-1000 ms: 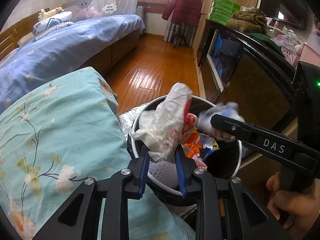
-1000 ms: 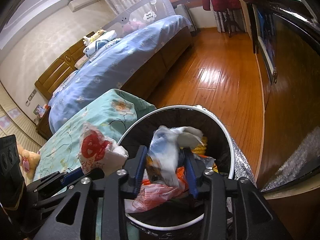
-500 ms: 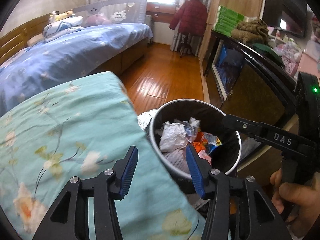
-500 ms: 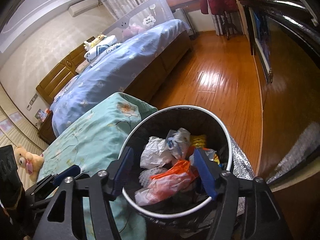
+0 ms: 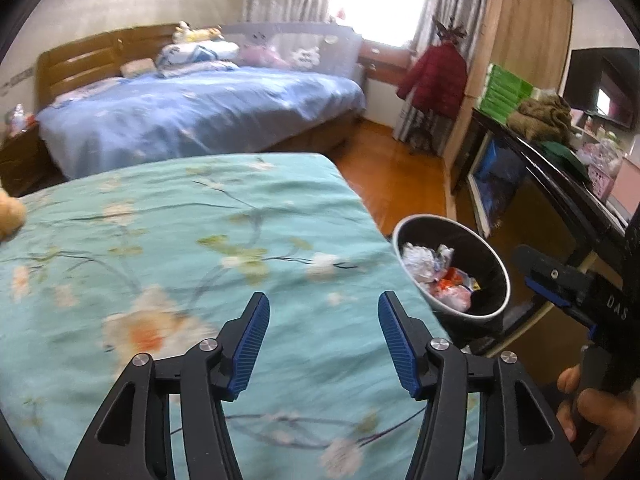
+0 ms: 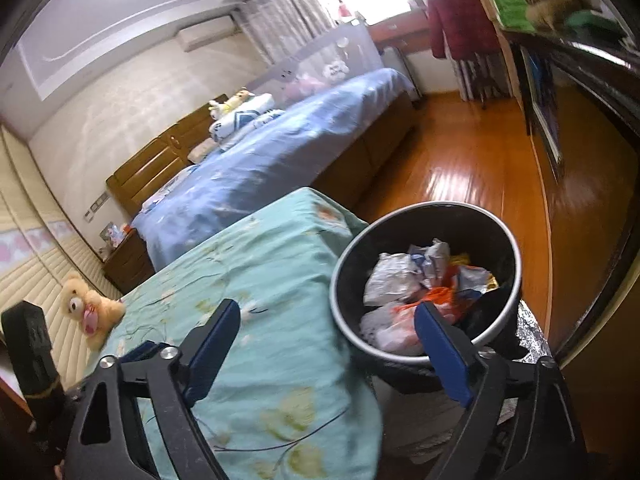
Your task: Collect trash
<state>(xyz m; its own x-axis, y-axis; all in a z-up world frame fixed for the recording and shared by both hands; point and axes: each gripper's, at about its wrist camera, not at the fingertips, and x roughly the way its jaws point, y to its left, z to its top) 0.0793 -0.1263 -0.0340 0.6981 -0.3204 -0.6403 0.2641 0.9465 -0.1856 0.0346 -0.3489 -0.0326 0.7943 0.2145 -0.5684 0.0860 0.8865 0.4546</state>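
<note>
Left wrist view: left gripper [image 5: 322, 334] over the teal flowered bedspread [image 5: 168, 256], jaws opening, nothing between the blue pads. A second ago those pads pinched a crumpled white wrapper above the bin; half a second ago they were already empty and parted at the bin's near rim. Now the bin [image 5: 496, 264] sits off to the right, beside the bed corner, well clear of the gripper, and much more of the bedspread fills the view. The trash [image 5: 434, 270] lies inside the bin: crumpled white paper, with red and orange wrappers beside it. Right gripper [image 5: 550, 282] shows at the right edge, a hand [image 5: 600, 408] on its grip below; it was reaching over the bin a second ago and now is beside the bin. Blue bed [image 5: 200, 116] and wood floor [image 5: 394, 168] behind. Right wrist view: right gripper [image 6: 326, 344] jaws opening wide, empty; left pad over the bedspread [image 6: 256, 280], right pad in front of the bin's near rim [image 6: 516, 276]. A second ago it held a blue-white wrapper over the bin; now the trash [image 6: 416, 280] rests in the bin. The bin has shifted right in the view. A stuffed bear [image 6: 90, 310] sits at the far edge of the bedspread. Left gripper partly seen at lower left, blurred.
</note>
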